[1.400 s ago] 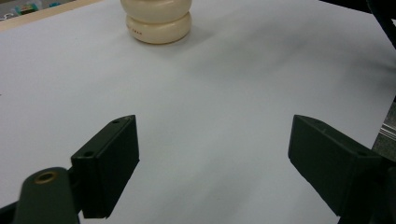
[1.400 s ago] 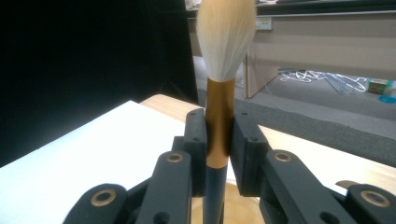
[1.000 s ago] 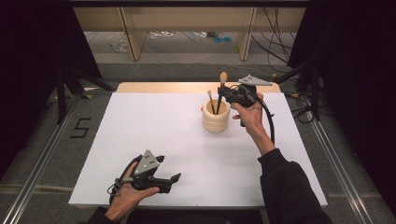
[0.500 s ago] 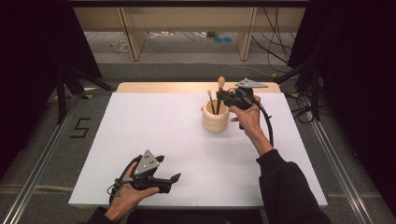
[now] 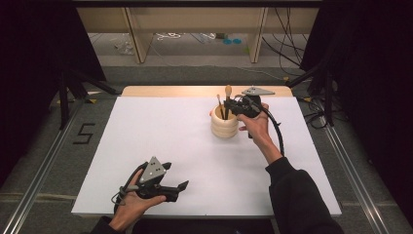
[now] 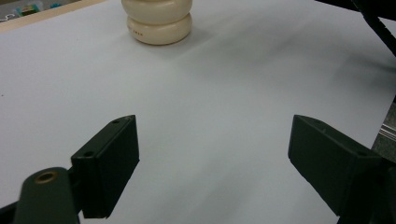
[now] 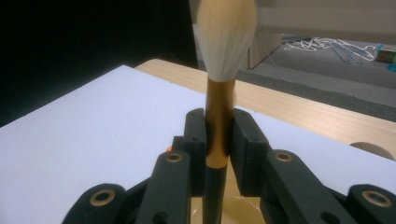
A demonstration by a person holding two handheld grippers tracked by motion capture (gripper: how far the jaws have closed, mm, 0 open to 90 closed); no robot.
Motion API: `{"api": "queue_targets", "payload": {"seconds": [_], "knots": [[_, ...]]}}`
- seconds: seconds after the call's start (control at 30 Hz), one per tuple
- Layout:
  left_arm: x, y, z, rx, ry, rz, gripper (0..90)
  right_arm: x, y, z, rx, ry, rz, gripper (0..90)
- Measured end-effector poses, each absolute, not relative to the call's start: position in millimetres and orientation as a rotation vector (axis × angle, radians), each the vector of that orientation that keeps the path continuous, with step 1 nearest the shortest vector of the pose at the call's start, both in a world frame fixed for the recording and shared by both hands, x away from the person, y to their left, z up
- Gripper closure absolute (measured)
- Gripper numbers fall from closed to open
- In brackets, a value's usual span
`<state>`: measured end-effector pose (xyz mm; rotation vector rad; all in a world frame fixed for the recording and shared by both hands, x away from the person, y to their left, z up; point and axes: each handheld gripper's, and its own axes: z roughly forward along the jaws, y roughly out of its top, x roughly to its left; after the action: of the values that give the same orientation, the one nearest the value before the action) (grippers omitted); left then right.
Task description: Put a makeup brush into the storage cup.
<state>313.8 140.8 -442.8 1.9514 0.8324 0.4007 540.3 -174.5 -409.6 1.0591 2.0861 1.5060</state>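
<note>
A cream ribbed holder (image 5: 224, 126) stands on the white board (image 5: 160, 131), right of the middle; its base also shows far off in the left gripper view (image 6: 158, 21). My right gripper (image 5: 230, 108) hovers over its mouth, shut on a brush (image 5: 228, 92) held upright, pale bristles up. In the right gripper view the pads (image 7: 246, 140) press both sides of the brush's brown shaft (image 7: 217, 121) below the bristle tuft. A second thin brush (image 5: 219, 105) leans inside the holder. My left gripper (image 5: 176, 176) rests at the board's front left, jaws wide open with nothing between them (image 6: 212, 154).
A wooden table edge (image 5: 195, 91) runs behind the board. Metal rails (image 5: 39, 180) flank both sides, with a "5" marked on the floor (image 5: 84, 132) at the left. Shelf legs and cables lie beyond the table.
The right gripper has sunk a little with the brush, bringing its lower end deeper into the holder. The left gripper has not moved.
</note>
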Motion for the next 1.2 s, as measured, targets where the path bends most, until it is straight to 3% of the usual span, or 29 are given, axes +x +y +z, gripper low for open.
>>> {"api": "queue_targets", "payload": {"seconds": [0.03,0.17,0.3,1.2], "knots": [[313.8,140.9,-442.8,1.952,0.832,0.401,16.1,540.5,-174.3,-410.3,1.062,2.095,1.506,73.9],[313.7,140.9,-442.7,1.942,0.834,0.399,16.1,542.4,-171.6,-412.7,1.188,2.096,1.499,42.4],[313.4,141.2,-442.4,1.946,0.834,0.403,16.1,541.0,-173.4,-408.1,1.209,2.074,1.460,31.9],[316.0,142.0,-440.8,1.941,0.832,0.403,16.1,488.0,-179.7,-383.7,1.068,2.072,1.482,23.3]]}}
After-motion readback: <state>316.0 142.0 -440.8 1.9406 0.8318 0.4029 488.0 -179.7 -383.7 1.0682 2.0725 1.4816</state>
